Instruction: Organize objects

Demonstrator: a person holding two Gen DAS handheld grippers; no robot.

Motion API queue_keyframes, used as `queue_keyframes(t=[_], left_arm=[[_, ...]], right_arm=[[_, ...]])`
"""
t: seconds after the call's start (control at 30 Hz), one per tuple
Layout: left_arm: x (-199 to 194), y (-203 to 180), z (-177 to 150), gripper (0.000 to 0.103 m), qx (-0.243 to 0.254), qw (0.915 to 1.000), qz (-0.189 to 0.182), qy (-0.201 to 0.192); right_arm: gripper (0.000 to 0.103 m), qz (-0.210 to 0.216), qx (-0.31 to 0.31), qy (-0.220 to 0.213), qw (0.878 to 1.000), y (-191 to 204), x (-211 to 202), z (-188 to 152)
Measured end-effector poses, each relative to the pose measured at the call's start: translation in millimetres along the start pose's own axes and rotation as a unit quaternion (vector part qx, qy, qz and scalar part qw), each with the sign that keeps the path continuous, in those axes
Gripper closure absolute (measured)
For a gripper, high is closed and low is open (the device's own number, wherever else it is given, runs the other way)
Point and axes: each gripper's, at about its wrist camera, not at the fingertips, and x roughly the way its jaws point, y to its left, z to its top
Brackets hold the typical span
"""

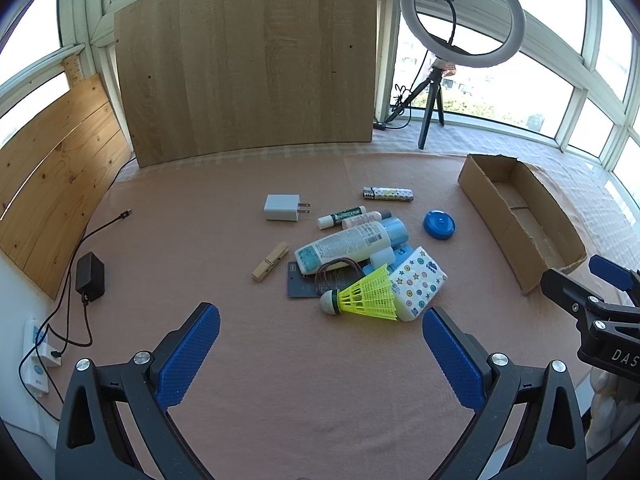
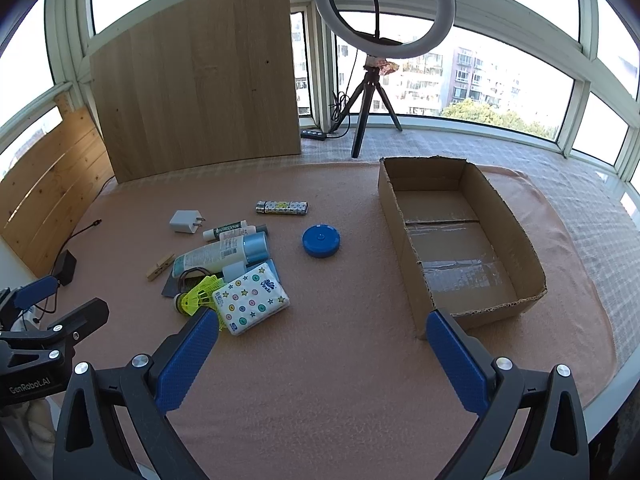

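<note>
The left gripper (image 1: 320, 332) sits at the bottom of its frame, jaws spread wide and holding nothing, above bare pink cloth (image 1: 304, 392). The right gripper (image 2: 322, 334) is likewise wide open and empty at the bottom of its own frame; part of it also shows at the right edge of the left view.

Just past the left gripper, at frame centre, lies a pile: a yellow shuttlecock (image 1: 366, 296) touching a tissue pack (image 1: 416, 282), with a white bottle (image 1: 346, 246) behind them lying over a dark card (image 1: 300, 284). A hair band (image 1: 336, 270) lies on the card. A clothespin (image 1: 271, 261) lies just left of the pile, apart from it. Further up are a lip balm (image 1: 341, 217), a white charger (image 1: 282, 207) and a lighter (image 1: 388, 194). A blue disc (image 1: 439, 224) lies alone to the right of the pile.

In the right view the open cardboard box (image 2: 404, 232) fills the centre right, empty, well apart from the pile, with the blue disc between them.

At the top of both frames stand a wooden board (image 1: 248, 60) and a ring light (image 1: 462, 12) on a tripod. A black adapter (image 1: 90, 277) with its cable lies at the left edge.
</note>
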Motion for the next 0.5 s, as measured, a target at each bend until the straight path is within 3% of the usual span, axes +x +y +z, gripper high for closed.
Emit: queue_keyframes(t=[0.5], left_arm=[[3.4,-6.6,2.8,0.000,0.007,1.0000,-0.005,0.001]], right_arm=[[0.000,0.001,0.004,0.004,1.000,-4.5,0.0,0.9]])
